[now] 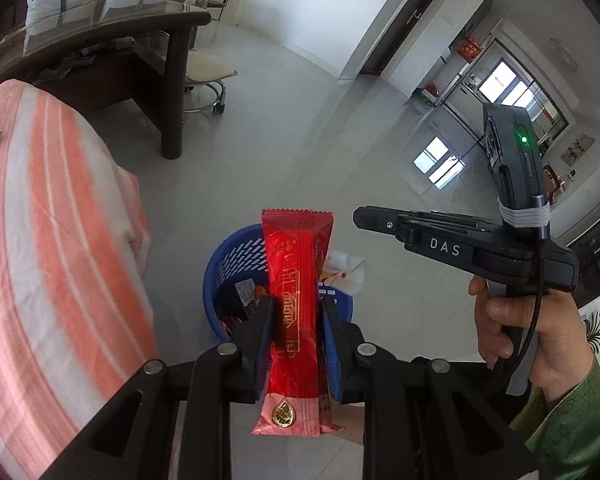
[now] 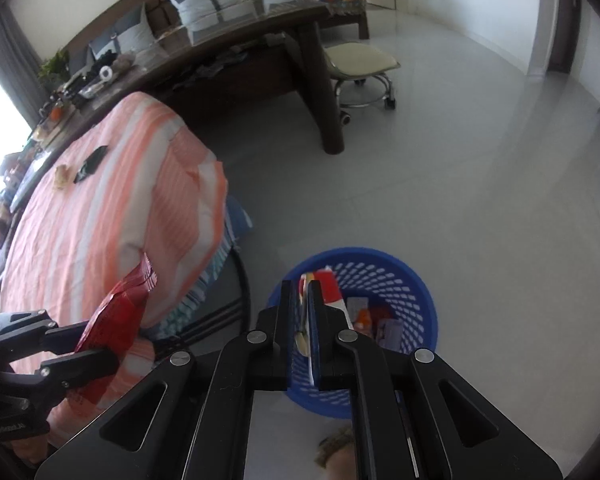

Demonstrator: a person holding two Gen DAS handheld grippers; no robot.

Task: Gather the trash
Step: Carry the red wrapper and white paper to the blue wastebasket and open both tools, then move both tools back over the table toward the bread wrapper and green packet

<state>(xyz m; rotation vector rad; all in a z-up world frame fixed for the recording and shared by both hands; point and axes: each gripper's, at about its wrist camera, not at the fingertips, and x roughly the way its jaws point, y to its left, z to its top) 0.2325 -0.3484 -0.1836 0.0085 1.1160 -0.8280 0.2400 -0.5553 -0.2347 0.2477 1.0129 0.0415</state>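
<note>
My left gripper (image 1: pixel 296 312) is shut on a long red snack wrapper (image 1: pixel 296 280) and holds it upright above a blue plastic basket (image 1: pixel 220 264) on the floor. The same wrapper shows at the left of the right wrist view (image 2: pixel 112 320). My right gripper (image 2: pixel 304 292) hangs over the blue basket (image 2: pixel 416 280), its fingers nearly closed on a thin white and red wrapper (image 2: pixel 332 288). In the left wrist view the right gripper (image 1: pixel 360 216) appears shut. Several wrappers (image 2: pixel 380 320) lie inside the basket.
A table with a pink and white striped cloth (image 2: pixel 112 208) stands left of the basket, with a dark wrapper (image 2: pixel 90 164) and a small crumpled scrap (image 2: pixel 62 174) on it. A dark wooden desk (image 2: pixel 260 60), a wheeled stool (image 2: pixel 360 68) and a sofa stand beyond.
</note>
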